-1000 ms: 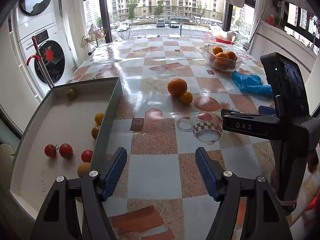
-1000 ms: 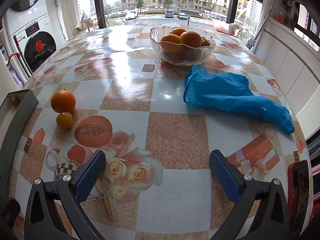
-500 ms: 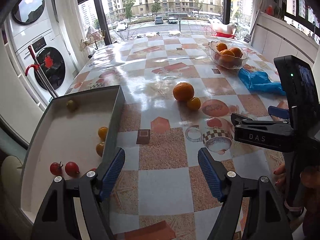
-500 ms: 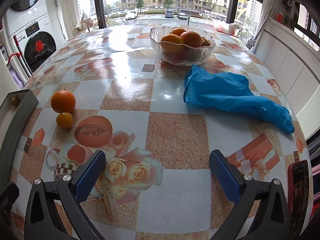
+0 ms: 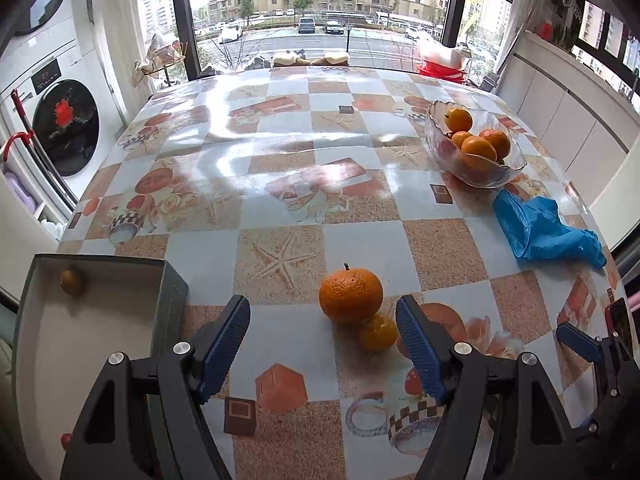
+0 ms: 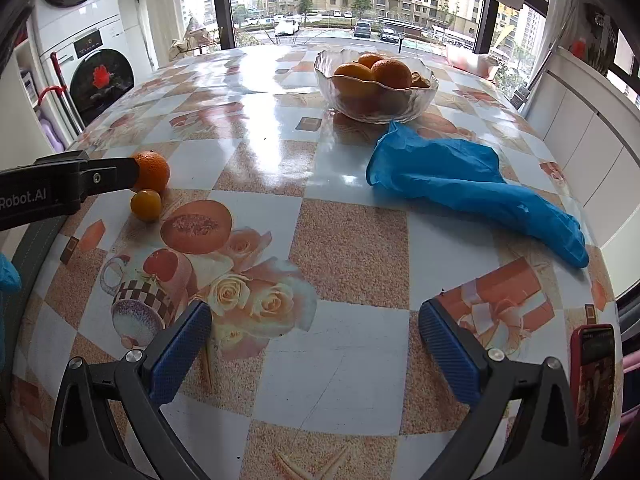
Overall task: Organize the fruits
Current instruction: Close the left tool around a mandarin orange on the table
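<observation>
A big orange (image 5: 350, 295) and a small yellow-orange fruit (image 5: 377, 332) lie touching on the table; both also show in the right wrist view, orange (image 6: 154, 170) and small fruit (image 6: 146, 205). My left gripper (image 5: 322, 346) is open, its fingers on either side of the two fruits, just short of them. A glass bowl (image 5: 440, 148) holds several oranges at the far right; it shows in the right wrist view too (image 6: 416, 102). A grey tray (image 5: 170, 304) at the left holds a small brownish fruit (image 5: 72, 282). My right gripper (image 6: 314, 354) is open and empty above the table.
A blue glove (image 6: 472, 184) lies in front of the bowl. A red phone (image 6: 596, 360) lies at the table's right edge. A washing machine (image 5: 60, 128) stands to the left of the table. Windows run along the far side.
My left gripper has moved forward and right, away from the tray, up to the two loose fruits. My right gripper has stayed still; the left gripper's finger has entered its view.
</observation>
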`<state>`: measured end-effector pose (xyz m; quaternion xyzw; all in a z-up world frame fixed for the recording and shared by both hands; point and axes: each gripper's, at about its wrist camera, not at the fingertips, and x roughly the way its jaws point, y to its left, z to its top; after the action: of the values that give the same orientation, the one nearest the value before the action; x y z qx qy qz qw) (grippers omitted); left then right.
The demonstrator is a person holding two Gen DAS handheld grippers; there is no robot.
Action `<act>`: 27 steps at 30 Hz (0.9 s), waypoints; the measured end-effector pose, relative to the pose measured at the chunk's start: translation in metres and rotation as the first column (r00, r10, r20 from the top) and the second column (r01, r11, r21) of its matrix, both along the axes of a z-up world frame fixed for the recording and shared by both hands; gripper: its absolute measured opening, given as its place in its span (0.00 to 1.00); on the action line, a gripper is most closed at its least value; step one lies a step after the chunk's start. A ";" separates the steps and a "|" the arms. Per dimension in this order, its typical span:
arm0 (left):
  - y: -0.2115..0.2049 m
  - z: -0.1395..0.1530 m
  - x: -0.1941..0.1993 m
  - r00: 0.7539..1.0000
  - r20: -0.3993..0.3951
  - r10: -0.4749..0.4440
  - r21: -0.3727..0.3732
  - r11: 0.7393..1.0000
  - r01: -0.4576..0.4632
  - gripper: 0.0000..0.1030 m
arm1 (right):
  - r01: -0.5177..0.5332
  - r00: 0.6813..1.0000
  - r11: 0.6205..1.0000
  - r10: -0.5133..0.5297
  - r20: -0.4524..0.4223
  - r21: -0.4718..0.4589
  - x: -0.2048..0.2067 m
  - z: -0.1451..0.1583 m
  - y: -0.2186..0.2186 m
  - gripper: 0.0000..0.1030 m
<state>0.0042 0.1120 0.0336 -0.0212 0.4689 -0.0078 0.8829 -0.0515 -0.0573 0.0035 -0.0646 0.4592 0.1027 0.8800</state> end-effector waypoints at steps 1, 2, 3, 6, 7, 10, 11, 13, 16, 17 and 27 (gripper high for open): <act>0.000 -0.002 0.005 1.000 -0.010 0.001 -0.014 1.000 -0.001 0.74 | 0.000 1.000 1.000 0.000 0.000 0.000 0.000 0.000 0.000 1.00; -0.001 -0.004 0.010 1.000 -0.027 -0.001 -0.023 1.000 0.001 0.74 | 0.000 1.000 1.000 0.000 0.000 0.000 0.000 0.000 0.000 1.00; -0.001 -0.008 0.015 0.999 -0.045 0.001 -0.028 1.000 -0.003 0.74 | 0.000 1.000 1.000 0.000 0.000 0.000 0.000 0.000 0.000 1.00; -0.004 -0.016 0.023 0.997 -0.077 0.004 -0.042 0.999 -0.007 0.74 | 0.000 1.000 1.000 0.000 0.000 0.000 0.000 0.000 0.000 1.00; -0.005 -0.018 0.024 0.997 -0.079 0.005 -0.036 0.999 -0.008 0.74 | 0.000 1.000 1.000 0.000 0.000 0.000 0.000 0.000 0.000 1.00; -0.008 -0.020 0.024 0.997 -0.076 0.000 -0.022 1.000 -0.002 0.73 | 0.000 1.000 1.000 0.000 0.000 0.000 0.000 0.000 0.000 1.00; -0.010 -0.021 0.024 0.997 -0.077 -0.004 -0.021 1.000 0.002 0.62 | 0.000 1.000 1.000 0.000 0.000 0.000 0.000 0.000 0.000 1.00; -0.011 -0.024 0.027 0.995 -0.102 -0.014 -0.026 1.000 0.012 0.46 | 0.000 1.000 1.000 0.000 0.000 0.000 0.000 0.000 0.000 1.00; -0.012 -0.024 0.028 0.996 -0.091 -0.020 -0.021 1.000 0.018 0.40 | 0.000 1.000 1.000 0.000 0.000 0.000 0.000 0.000 0.000 1.00; -0.013 -0.024 0.027 0.996 -0.089 -0.022 -0.017 1.000 0.020 0.38 | 0.000 1.000 1.000 0.000 0.000 0.000 0.000 0.000 0.000 1.00; 0.004 -0.019 0.012 0.998 -0.054 0.040 -0.042 0.998 -0.042 0.38 | 0.000 1.000 1.000 0.000 0.000 0.000 0.000 0.000 -0.001 1.00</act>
<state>0.0164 0.1163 0.0142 -0.0499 0.4914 0.0009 0.8695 -0.0513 -0.0578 0.0035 -0.0647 0.4593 0.1029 0.8799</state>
